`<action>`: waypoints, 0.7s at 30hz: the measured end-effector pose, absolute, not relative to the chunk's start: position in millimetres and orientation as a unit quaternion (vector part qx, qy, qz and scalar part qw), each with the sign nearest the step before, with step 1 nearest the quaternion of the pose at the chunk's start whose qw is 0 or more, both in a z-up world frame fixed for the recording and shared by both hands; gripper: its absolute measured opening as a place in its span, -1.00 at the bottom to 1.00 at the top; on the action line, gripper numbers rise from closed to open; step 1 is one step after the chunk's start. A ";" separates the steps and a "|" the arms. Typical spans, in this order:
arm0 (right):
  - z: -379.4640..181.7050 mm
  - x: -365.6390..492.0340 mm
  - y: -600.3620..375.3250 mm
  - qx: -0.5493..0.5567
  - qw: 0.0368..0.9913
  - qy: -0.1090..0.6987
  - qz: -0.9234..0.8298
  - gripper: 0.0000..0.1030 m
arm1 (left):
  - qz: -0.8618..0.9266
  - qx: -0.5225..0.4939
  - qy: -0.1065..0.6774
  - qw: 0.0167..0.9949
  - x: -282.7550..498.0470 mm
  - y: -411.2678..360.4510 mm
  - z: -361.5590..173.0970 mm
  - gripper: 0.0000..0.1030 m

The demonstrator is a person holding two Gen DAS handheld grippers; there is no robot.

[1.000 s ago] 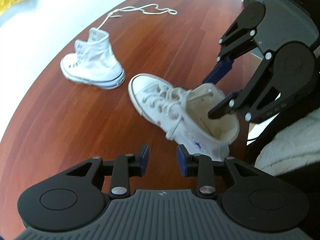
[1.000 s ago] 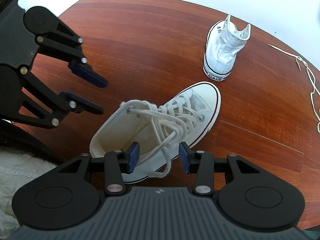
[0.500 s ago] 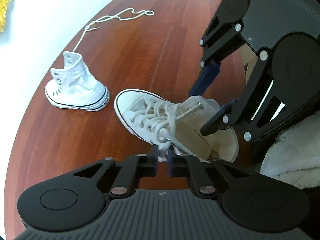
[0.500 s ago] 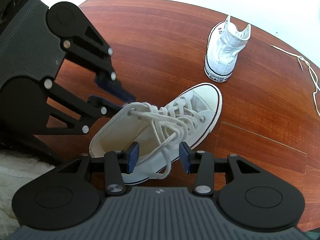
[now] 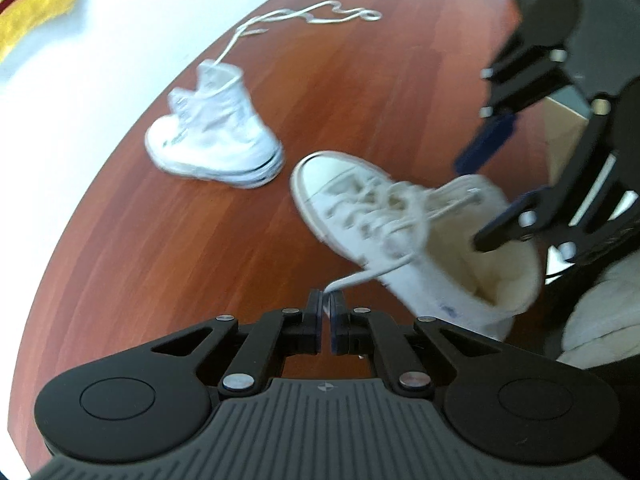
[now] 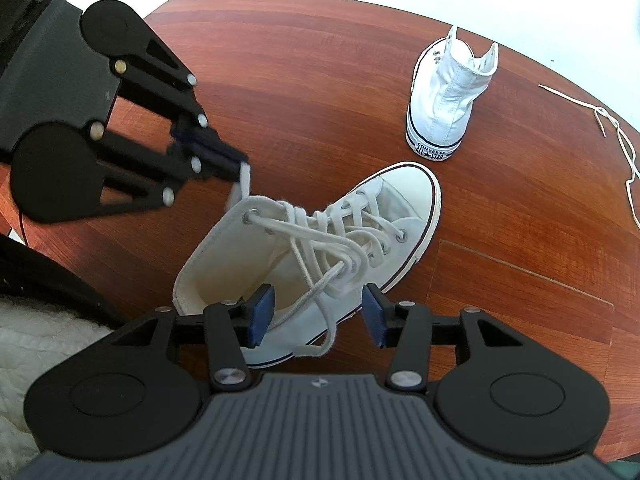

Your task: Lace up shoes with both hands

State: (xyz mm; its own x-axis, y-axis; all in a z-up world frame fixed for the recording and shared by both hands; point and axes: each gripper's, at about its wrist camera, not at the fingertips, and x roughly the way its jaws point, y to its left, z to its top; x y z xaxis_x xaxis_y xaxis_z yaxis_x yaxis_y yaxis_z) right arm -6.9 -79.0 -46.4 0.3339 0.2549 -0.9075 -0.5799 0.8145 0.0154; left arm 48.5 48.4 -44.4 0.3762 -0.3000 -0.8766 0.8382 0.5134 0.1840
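A white high-top shoe [image 6: 400, 216], partly laced, lies tilted on the wooden table [image 6: 320, 60]. My left gripper [image 5: 326, 304] is shut on one end of its lace [image 5: 360, 276], which runs taut from the top eyelet; the right wrist view shows this same left gripper [image 6: 240, 168] beside the shoe's collar. My right gripper [image 6: 318, 312] hovers over the shoe's opening with its jaws opening. The other lace end [image 6: 320, 320] hangs loose between them, not pressed. A second white high-top [image 6: 448, 96] stands unlaced farther off.
A loose white shoelace [image 6: 616, 128] lies near the table's far edge, close to the second shoe [image 5: 216, 140]. A white fluffy fabric [image 6: 40, 340] sits below the table's near edge. A yellow fringed cloth [image 5: 36, 12] lies on the floor.
My left gripper closed on the lace end beside the shoe and drew back with it, pulling the lace taut. My right gripper's jaws spread slightly wider and it stayed in place.
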 end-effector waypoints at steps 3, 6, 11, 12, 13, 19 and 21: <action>-47.1 -6.4 -79.4 -0.159 0.800 0.516 0.260 -0.04 | -0.355 0.318 0.424 0.770 54.3 59.9 -46.1 -0.93; -47.4 -6.2 -78.6 -0.161 0.800 0.517 0.260 -0.04 | -0.353 0.309 0.432 0.770 55.7 68.8 -47.2 -0.93; -48.2 -5.5 -77.0 -0.164 0.798 0.519 0.258 -0.04 | -0.366 0.292 0.441 0.765 52.2 77.5 -46.3 -0.87; -48.1 -5.6 -76.7 -0.165 0.798 0.519 0.258 -0.04 | -0.371 0.291 0.441 0.764 50.5 77.2 -46.3 -0.87; -47.9 -5.8 -76.5 -0.165 0.798 0.519 0.257 -0.04 | -0.375 0.291 0.440 0.763 49.0 76.0 -46.6 -0.86; -47.8 -5.0 -76.2 -0.166 0.798 0.520 0.257 -0.04 | -0.407 0.294 0.429 0.751 37.7 64.5 -46.6 -0.45; -47.7 -4.7 -76.4 -0.165 0.798 0.520 0.256 -0.04 | -0.419 0.298 0.420 0.748 33.6 60.3 -44.7 -0.45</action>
